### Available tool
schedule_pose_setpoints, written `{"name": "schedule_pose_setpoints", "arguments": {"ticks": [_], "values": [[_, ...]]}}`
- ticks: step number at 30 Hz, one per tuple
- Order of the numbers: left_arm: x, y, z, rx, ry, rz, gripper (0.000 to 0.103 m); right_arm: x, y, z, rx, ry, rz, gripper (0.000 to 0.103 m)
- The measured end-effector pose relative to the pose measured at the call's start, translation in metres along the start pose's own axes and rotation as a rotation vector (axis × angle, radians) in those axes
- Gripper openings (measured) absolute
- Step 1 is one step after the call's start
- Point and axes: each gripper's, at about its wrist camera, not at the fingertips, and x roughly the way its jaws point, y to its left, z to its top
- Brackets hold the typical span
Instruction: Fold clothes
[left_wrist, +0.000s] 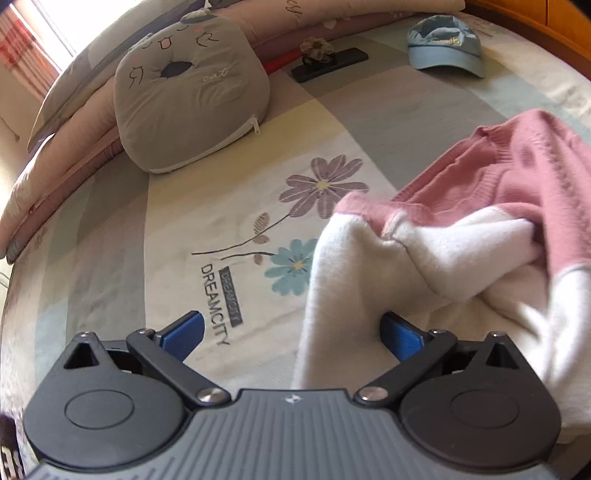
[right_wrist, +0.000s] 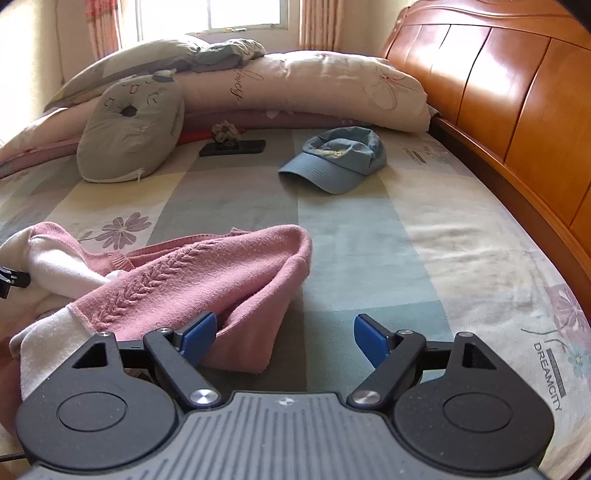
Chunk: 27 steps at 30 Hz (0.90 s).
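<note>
garment: a pink and white knitted sweater (left_wrist: 480, 221) lies crumpled on the patchwork bedsheet with printed flowers (left_wrist: 229, 206), bunched rather than flat; its pink cable-knit part (right_wrist: 192, 273) is uppermost in the right wrist view, the white part to the left.
left gripper: the left hand-held gripper with blue finger pads (left_wrist: 291, 332) has its jaws spread wide. a white fold of the sweater hangs down into the gap, lying against the pad on the right of the picture; the pad on the left stands clear over bare sheet, so nothing is pinched.
right gripper: the right hand-held gripper with blue finger pads (right_wrist: 286, 338) has its jaws spread wide too. a pink corner of the sweater sits just in front of and against the pad on the left of the picture; the other pad is over bare sheet, well apart from the cloth.
between the two: the sweater lies between the grippers, at the right edge of the left view and the left side of the right view.
further back: a grey cat-face cushion (left_wrist: 192, 92), a light blue baseball cap (right_wrist: 336, 162) and a dark flat phone-like slab (right_wrist: 232, 147) sit near the pillows, well apart from the sweater.
bed end: an orange-brown wooden headboard (right_wrist: 498, 81).
</note>
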Motion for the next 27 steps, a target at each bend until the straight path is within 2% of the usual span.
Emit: {"name": "schedule_pose_setpoints", "arguments": {"ticks": [5,8,13,15,17,20,24,25,27], "values": [[0.038,0.031,0.008,-0.025,0.021,-0.02,0.101,0.006,0.019,0.004,0.012,0.021,-0.033,0.086],[0.058,0.048,0.009,-0.055,0.036,-0.063,0.101,0.007,0.032,0.007,0.022,0.032,-0.05,0.086],[0.08,0.058,0.005,-0.024,0.025,-0.015,0.099,0.002,0.051,0.012,0.015,0.035,-0.088,0.09],[0.086,0.069,0.001,-0.053,0.037,-0.019,0.094,0.001,0.058,0.015,0.011,0.036,-0.105,0.091],[0.079,0.076,-0.002,-0.084,0.016,-0.036,0.093,0.001,0.063,0.018,0.012,0.038,-0.121,0.091],[0.048,0.075,-0.008,-0.071,-0.074,-0.192,0.095,0.0,0.071,0.021,0.017,0.047,-0.128,0.091],[0.015,0.043,-0.018,0.059,-0.153,-0.421,0.096,0.001,0.082,0.025,-0.002,0.061,-0.133,0.092],[0.011,0.033,-0.02,0.095,-0.167,-0.442,0.096,0.002,0.084,0.026,-0.007,0.064,-0.137,0.092],[0.009,0.011,-0.022,0.168,-0.196,-0.433,0.096,0.002,0.087,0.028,-0.011,0.067,-0.138,0.092]]}}
